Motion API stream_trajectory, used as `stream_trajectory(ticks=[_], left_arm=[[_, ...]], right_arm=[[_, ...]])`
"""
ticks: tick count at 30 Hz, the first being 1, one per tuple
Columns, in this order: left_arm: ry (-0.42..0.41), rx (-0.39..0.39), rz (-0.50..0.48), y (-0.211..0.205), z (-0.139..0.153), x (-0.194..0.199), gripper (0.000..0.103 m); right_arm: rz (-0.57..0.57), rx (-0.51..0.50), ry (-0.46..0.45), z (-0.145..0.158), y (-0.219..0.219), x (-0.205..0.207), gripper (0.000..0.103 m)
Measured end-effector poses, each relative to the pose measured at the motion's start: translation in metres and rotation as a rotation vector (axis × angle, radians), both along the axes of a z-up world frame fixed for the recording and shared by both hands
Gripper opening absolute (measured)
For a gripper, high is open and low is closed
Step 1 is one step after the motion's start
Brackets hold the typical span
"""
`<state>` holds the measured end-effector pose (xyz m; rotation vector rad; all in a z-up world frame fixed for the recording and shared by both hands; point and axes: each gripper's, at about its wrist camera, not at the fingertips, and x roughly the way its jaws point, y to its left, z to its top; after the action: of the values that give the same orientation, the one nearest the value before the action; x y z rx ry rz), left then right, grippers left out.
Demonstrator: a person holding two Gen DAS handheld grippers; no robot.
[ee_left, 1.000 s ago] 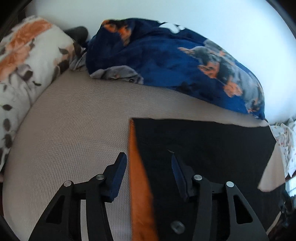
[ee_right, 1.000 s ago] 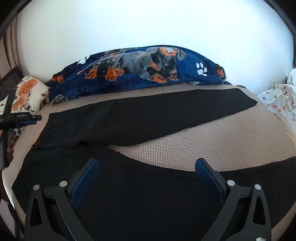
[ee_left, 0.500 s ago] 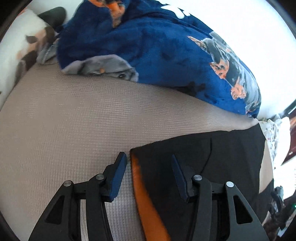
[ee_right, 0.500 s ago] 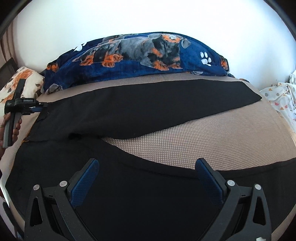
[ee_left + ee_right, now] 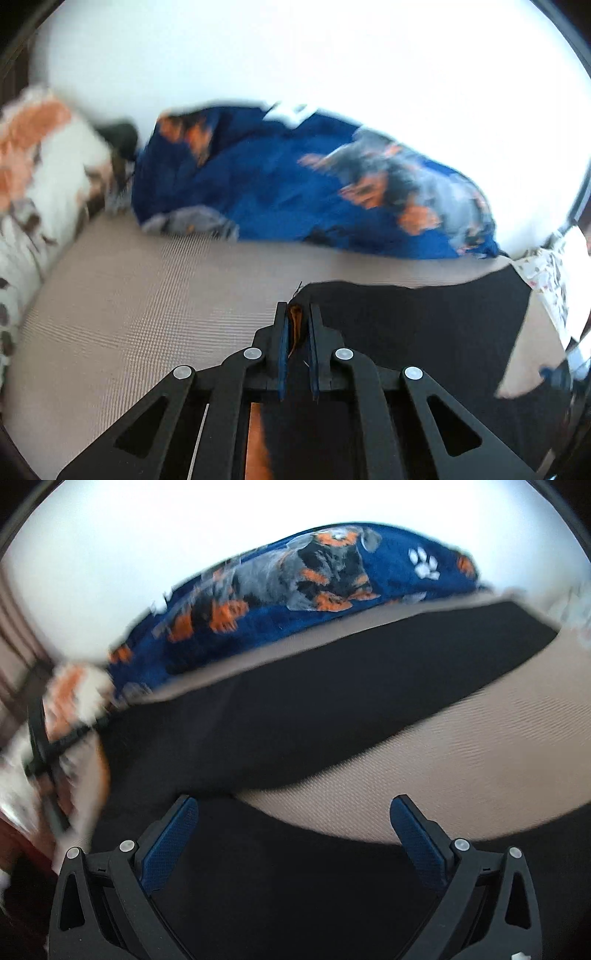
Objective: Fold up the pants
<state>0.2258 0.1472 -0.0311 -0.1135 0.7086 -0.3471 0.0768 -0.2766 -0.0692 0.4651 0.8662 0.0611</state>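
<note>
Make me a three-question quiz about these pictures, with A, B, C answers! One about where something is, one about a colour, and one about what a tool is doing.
1. Where does the blue dog blanket lie?
A. beyond the black pants, by the wall
B. on top of the pants
C. on the floor

2. What colour shows inside the pants' edge at the left tool?
A. green
B. orange
C. pink

3. What is the right tool doing?
A. squeezing the pants
B. holding the pillow
C. open over the pants

Answers: 1 A, the blanket sits past the far trouser leg against the white wall. 2 B, an orange strip peeks between the shut fingers. 3 C, its fingers stand wide apart with nothing between them.
</note>
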Motion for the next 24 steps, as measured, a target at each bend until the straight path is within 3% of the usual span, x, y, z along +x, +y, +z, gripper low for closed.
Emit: stream_trajectory(ticks=[3, 6, 11, 17, 20, 21, 23, 24], left_arm=[[-0.085, 0.014, -0.016, -0.009, 0.017, -0.041, 0.009], [-0.149, 0.006, -0.017, -0.012, 0.026, -0.087, 0.009], [-0.174, -0.046, -0.003, -0.01, 0.021, -0.144, 0.01], [-0.123, -0.101, 0.013, -0.011, 0.006, -0.181, 0.01], [-0.101, -0.107, 0.013, -0.012, 0.002, -0.185, 0.01], [-0.092, -0.111, 0.013, -0.012, 0.001, -0.184, 0.01], [-0.083, -0.113, 0.013, -0.012, -0.001, -0.184, 0.011], [-0.073, -0.108, 0.017, -0.012, -0.002, -0.183, 0.011]], right_arm=[[0.008, 0.189, -0.006, 0.004, -0.024, 0.021, 0.103], [0.036, 0.317, -0.005, 0.007, -0.034, 0.046, 0.103], [0.075, 0.439, 0.041, 0.006, -0.043, 0.093, 0.103], [-0.021, 0.523, 0.118, -0.014, -0.062, 0.143, 0.101], [-0.057, 0.548, 0.173, -0.032, -0.063, 0.164, 0.085], [-0.057, 0.546, 0.195, -0.039, -0.061, 0.173, 0.071], [-0.035, 0.536, 0.254, -0.055, -0.057, 0.187, 0.054], [-0.043, 0.55, 0.266, -0.062, -0.058, 0.189, 0.036]])
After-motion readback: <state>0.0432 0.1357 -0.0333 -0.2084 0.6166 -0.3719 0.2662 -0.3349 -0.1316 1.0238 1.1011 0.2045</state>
